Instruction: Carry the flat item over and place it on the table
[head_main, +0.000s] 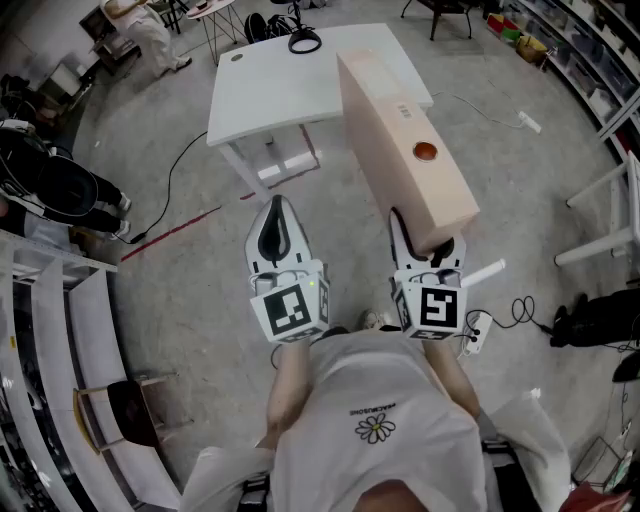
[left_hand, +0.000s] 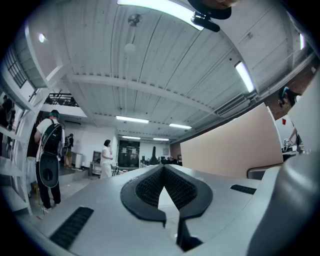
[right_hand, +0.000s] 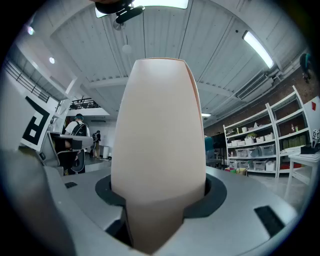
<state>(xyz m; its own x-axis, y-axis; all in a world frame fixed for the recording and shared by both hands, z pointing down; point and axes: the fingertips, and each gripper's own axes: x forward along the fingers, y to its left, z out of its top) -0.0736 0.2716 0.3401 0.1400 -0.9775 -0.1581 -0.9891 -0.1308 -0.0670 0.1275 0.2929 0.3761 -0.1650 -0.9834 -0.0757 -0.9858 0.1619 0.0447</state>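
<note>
Left gripper (head_main: 277, 218) rides empty, fingers pinched together on nothing, and beside it the right gripper (head_main: 429, 245) has its fingers spread wide and clamped on the near end of the flat beige box (head_main: 400, 140), which juts forward from them toward the white table (head_main: 270, 90).

A long, flat, pale peach panel (head_main: 397, 135) is held off the floor, one short end clamped between the fingers of the right gripper (head_main: 428, 243). It stands on its thin edge and reaches away from the person, tilted slightly to the left. Its broad face carries a small round orange-brown spot and a small pale label. Its far end overlaps the near right corner of a white rectangular worktop (head_main: 265, 95); whether it touches the worktop is unclear from this steep angle.
</note>
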